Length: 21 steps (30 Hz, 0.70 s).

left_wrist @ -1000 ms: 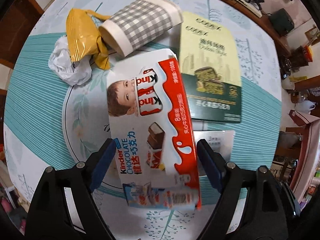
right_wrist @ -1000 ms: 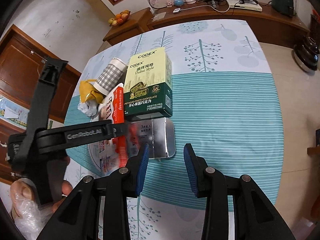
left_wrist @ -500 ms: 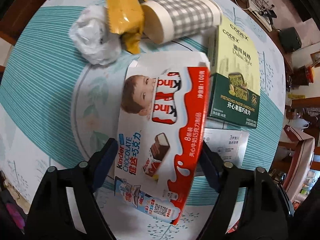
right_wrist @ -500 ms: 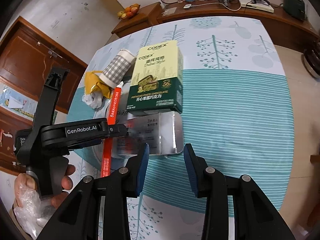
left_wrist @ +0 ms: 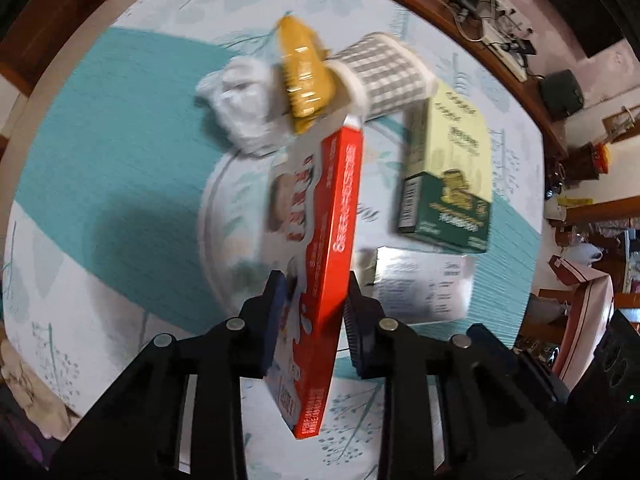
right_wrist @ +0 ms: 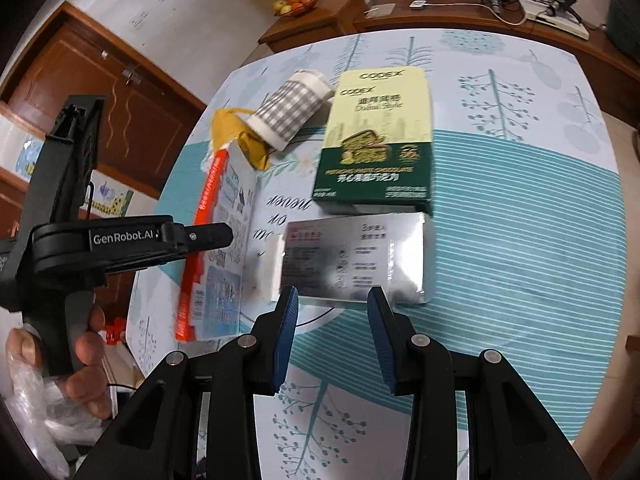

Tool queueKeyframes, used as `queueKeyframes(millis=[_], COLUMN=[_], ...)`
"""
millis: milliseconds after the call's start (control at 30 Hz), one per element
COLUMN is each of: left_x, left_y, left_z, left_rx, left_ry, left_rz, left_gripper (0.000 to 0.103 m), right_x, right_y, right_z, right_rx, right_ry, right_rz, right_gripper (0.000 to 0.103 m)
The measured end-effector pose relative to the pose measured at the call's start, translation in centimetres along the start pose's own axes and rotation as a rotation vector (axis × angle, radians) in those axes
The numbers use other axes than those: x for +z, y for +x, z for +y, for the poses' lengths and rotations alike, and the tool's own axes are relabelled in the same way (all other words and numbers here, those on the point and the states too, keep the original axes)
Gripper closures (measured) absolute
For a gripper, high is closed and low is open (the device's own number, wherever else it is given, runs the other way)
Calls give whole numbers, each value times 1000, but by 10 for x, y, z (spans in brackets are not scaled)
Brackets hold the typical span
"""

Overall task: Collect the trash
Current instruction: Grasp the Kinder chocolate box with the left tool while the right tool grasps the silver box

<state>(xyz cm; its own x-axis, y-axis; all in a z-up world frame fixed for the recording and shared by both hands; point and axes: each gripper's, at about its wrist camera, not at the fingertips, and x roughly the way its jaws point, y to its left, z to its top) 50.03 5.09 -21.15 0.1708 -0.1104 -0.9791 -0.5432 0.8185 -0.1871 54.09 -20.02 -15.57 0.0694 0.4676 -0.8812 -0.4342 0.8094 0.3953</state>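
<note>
- left gripper (left_wrist: 314, 312): chunky matte black plastic arms, dark blue ribbed pads on the insides, round silver screws at the pivots
- right gripper (right_wrist: 332, 336): same build, black arms, blue grooved pads, four shiny screw heads
- the left unit seen from the right wrist camera has white "GenRobot.AI" lettering on its black body (plus one small screw beside it)
- hand (right_wrist: 86, 364) on a black handle, no sleeve visible

Both fisheye views are evenly and softly lit, with dark vignetted corners and straight edges bowing outward. Motion blur smears the red-and-white chocolate box (left_wrist: 332, 240) and the print on the silver pouch (right_wrist: 352, 258), which shows a dull glare. A soft shadow falls on the bench (left_wrist: 120, 184).
</note>
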Motion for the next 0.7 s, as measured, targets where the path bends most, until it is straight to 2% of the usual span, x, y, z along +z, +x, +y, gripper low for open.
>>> queueKeyframes(millis=[133, 233, 300, 333, 400, 500, 700], left_x=[-7, -11, -13, -14, -14, -16, -18], left_y=[2, 5, 8, 10, 13, 12, 6], left_z=[31, 42, 44, 43, 40, 36, 34], left_rx=[7, -15, -23, -31, -34, -32, -23], left_ry=[-13, -26, -27, -22, -14, 6, 56], left_rz=[16, 21, 17, 17, 15, -2, -22], left_gripper=[78, 78, 84, 92, 94, 94, 94], right_x=[3, 7, 9, 10, 12, 14, 18], right_y=[7, 14, 18, 21, 28, 41, 63], right_z=[17, 32, 41, 46, 51, 55, 50], right_rx=[-10, -56, -99, -120, -131, -142, -132], right_ry=[-132, -301, -433, -500, -609, -735, -853], right_rz=[33, 39, 29, 21, 25, 69, 157], right_gripper=[64, 51, 43, 41, 34, 33, 33])
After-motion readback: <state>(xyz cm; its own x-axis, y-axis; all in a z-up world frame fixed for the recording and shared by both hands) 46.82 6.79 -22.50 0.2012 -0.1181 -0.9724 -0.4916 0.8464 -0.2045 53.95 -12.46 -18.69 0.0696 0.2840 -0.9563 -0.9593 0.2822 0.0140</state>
